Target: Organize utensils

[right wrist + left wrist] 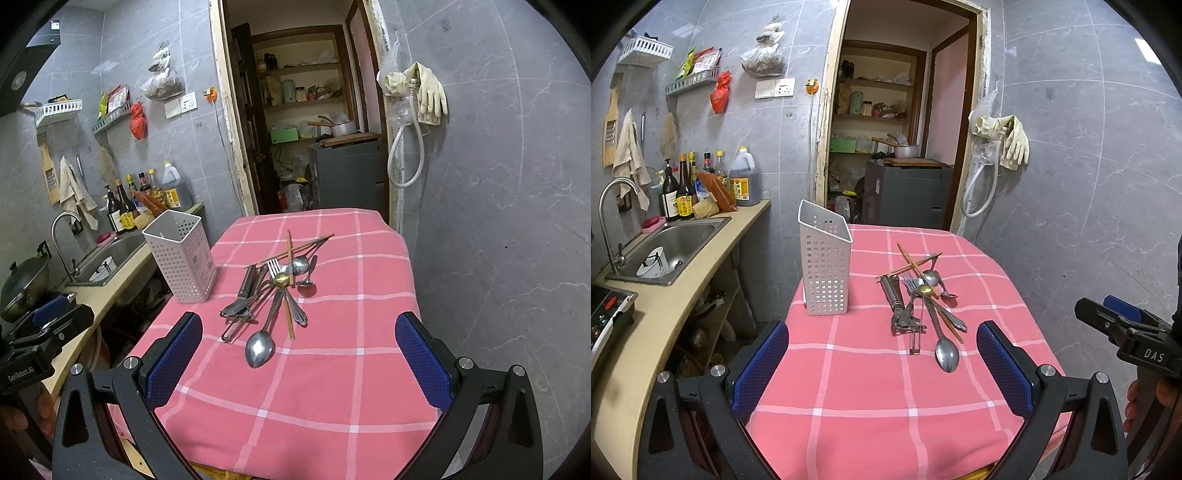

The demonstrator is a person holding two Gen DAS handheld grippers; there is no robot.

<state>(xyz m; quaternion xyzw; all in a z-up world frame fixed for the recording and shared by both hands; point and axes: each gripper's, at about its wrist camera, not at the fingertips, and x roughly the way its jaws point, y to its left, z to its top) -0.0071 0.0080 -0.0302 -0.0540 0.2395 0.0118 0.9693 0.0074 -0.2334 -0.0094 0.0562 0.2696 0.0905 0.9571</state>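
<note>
On the pink cloth (886,387) in the left wrist view, the utensil pile (921,302) lies right of the white caddy (823,273); the left gripper (882,363) hovers short of it, fingers apart and empty.

From the right wrist, the right gripper (299,360) also gapes empty, nearest the big spoon (260,347). Nothing is sorted yet; next comes pinching one piece free of the tangle.

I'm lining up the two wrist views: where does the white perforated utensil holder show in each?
Left wrist view: the white utensil holder stands left of centre, at the left edge of the pink checked tablecloth.
Right wrist view: the holder stands left of centre, farther left.
Shared landmark: the pile of utensils, right of the holder in both.
</note>
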